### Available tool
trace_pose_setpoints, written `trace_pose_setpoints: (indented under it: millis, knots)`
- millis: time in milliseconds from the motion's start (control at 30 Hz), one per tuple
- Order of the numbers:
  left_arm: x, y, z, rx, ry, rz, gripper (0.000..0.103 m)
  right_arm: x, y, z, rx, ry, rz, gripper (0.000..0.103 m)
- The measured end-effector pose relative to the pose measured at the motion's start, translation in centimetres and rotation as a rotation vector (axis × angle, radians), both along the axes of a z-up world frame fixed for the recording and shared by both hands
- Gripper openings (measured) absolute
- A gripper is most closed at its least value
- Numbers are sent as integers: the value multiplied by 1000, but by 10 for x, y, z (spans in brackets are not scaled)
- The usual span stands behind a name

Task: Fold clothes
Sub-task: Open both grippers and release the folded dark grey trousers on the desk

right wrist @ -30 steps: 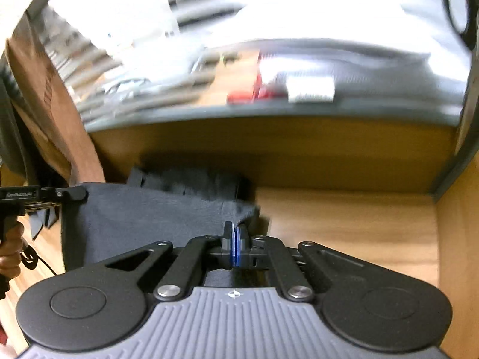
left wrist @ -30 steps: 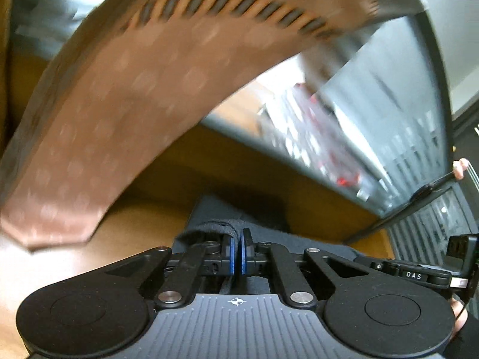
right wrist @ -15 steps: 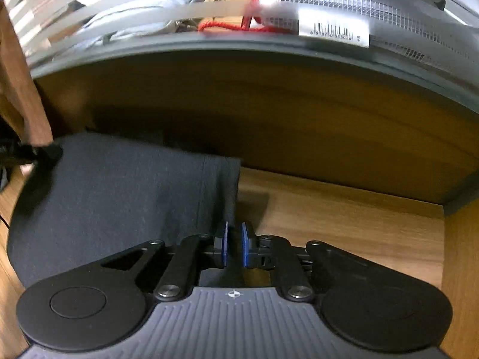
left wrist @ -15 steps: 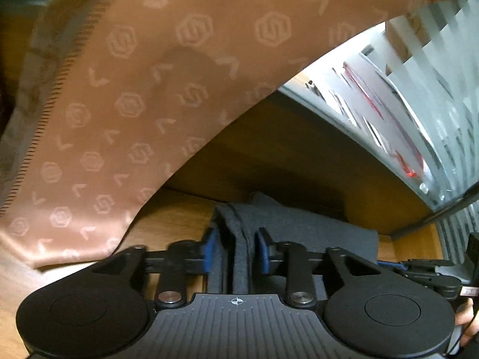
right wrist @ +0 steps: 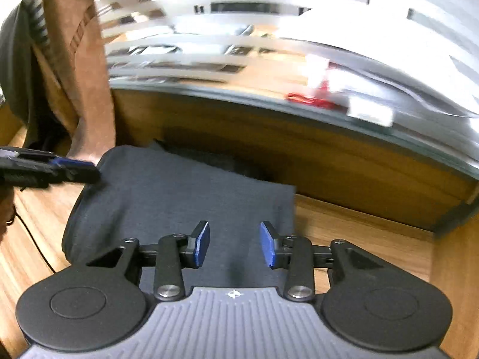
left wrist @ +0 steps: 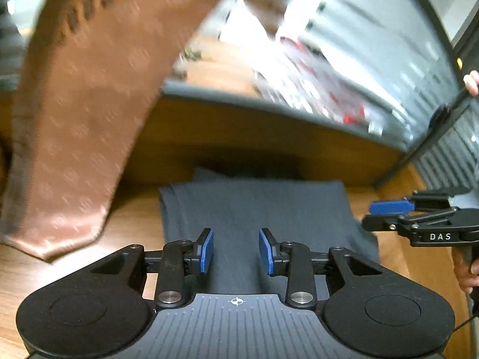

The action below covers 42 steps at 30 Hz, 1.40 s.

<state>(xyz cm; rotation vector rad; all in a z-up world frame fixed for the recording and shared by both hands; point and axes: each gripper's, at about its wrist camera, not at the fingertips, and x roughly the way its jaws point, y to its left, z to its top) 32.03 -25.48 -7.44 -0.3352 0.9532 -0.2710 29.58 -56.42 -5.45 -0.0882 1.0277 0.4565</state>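
Jaws are standing wide apart on both sides, blue pads gaping, nothing pinched between them. I'm hovering my left gripper [left wrist: 236, 251] over the near edge of the dark grey folded garment [left wrist: 254, 209], and my right gripper [right wrist: 235, 245] is hanging over the same cloth nearer its right edge. That garment is lying flat on the wooden worktop [right wrist: 359, 233] as a tidy rectangle, layers stacked, its far edge tucked close to the raised wooden back panel [right wrist: 299, 140]; I'm reading that as a fold already sitting in place, though whether more folds are wanted I can't judge. With both sets of pads spread above it, the cloth is resting on its own weight, not on my grip. Off to my left a brown patterned fabric with a dark stitched border [left wrist: 83, 113] is hanging down, blurred, its point touching the worktop. No baskets or bins are showing, so nothing is sitting inside anything.
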Motion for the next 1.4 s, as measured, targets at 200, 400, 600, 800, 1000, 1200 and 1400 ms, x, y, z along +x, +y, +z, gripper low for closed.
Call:
trace_pose_setpoints:
  millis: [200, 400, 600, 800, 1000, 1200, 1400]
  knots:
    - [3, -25, -23, 49, 43, -64, 38, 8, 24, -45, -54, 51, 40, 43]
    - [1, -21, -25, 17, 53, -69, 43, 8, 31, -61, -76, 59, 48, 44]
    - [-36, -18, 6, -16, 26, -111, 49, -23, 26, -29, -46, 39, 52, 44]
    - [-70, -25, -11, 9, 100, -136, 54, -65, 37, -41, -82, 76, 101, 45]
    - [-71, -27, -17, -2, 129, -123, 53, -87, 50, -57, -148, 61, 125, 48]
    - [-86, 7, 1, -45, 152, -13, 65, -118, 66, -36, -129, -6, 201, 57]
    - [-98, 37, -1, -117, 199, 97, 81, -146, 113, -35, -174, -65, 339, 68]
